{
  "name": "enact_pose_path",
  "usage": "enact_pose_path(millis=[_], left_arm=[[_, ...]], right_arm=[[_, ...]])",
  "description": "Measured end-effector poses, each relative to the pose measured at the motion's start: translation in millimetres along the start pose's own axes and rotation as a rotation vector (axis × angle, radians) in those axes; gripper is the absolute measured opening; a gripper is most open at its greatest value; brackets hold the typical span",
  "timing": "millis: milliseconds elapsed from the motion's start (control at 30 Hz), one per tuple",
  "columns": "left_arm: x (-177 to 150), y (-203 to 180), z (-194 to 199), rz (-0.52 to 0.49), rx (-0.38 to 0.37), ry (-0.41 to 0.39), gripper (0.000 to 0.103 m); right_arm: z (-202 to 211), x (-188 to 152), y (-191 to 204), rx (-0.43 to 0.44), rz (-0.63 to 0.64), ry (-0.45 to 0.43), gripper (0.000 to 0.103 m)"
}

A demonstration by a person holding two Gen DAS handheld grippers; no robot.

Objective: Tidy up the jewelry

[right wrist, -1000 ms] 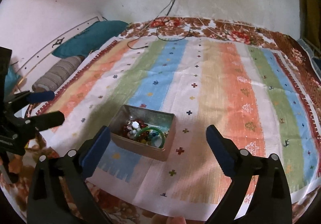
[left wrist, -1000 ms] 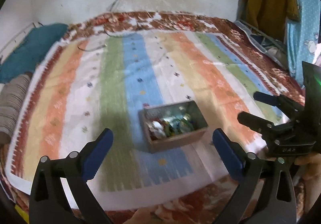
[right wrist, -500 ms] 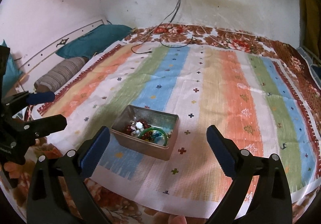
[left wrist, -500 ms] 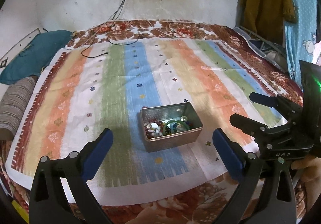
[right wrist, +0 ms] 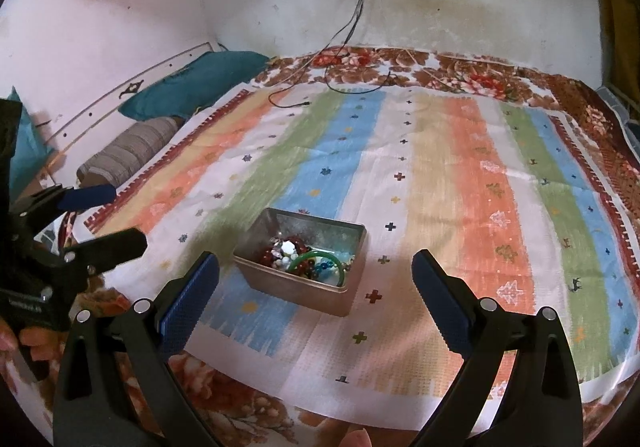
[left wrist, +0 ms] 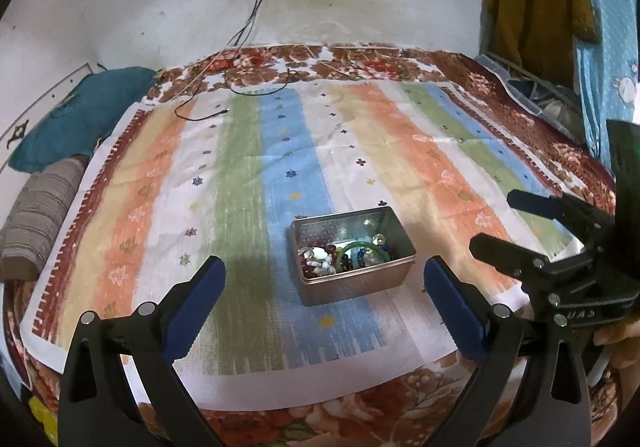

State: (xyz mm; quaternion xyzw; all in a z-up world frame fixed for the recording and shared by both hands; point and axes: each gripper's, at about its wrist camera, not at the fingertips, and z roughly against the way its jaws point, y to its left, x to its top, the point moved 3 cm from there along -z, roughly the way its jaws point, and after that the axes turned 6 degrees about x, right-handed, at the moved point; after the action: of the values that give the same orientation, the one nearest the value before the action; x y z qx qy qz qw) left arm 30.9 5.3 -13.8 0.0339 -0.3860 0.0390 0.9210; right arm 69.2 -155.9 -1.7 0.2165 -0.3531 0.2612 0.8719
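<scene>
1. The left gripper hangs above the near part of the bed with its blue-padded fingers spread wide and nothing between them.
2. The right gripper is likewise wide apart and empty, held over the same near edge; in the left wrist view it shows at the right side, its two fingers parted.
3. A rectangular metal tin sits without a lid on the striped cloth, on the blue stripe toward the near edge, in front of both grippers and touched by neither.
4. Inside the tin lies a heap of jewelry: dark red beads, some pale and shiny pieces, blue beads. The single pieces are too small and tangled to tell apart with certainty.
5. A green bangle stands out on the heap, leaning toward the tin's right end.
6. The striped cloth covers a floral bedspread, which shows as a border around it.
7. A teal pillow and a striped grey bolster lie at the left side of the bed.
8. Black cables run from a wall socket down onto the far part of the bed.
</scene>
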Motion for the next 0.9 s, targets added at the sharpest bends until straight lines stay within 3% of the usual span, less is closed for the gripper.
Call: enact_pose_path(millis=[900], left_arm=[[-0.1, -4.1, 5.3, -0.017, -0.017, -0.01, 0.097]], right_arm=[[-13.5, -5.6, 1.1, -0.026, 0.0, 0.055, 0.098]])
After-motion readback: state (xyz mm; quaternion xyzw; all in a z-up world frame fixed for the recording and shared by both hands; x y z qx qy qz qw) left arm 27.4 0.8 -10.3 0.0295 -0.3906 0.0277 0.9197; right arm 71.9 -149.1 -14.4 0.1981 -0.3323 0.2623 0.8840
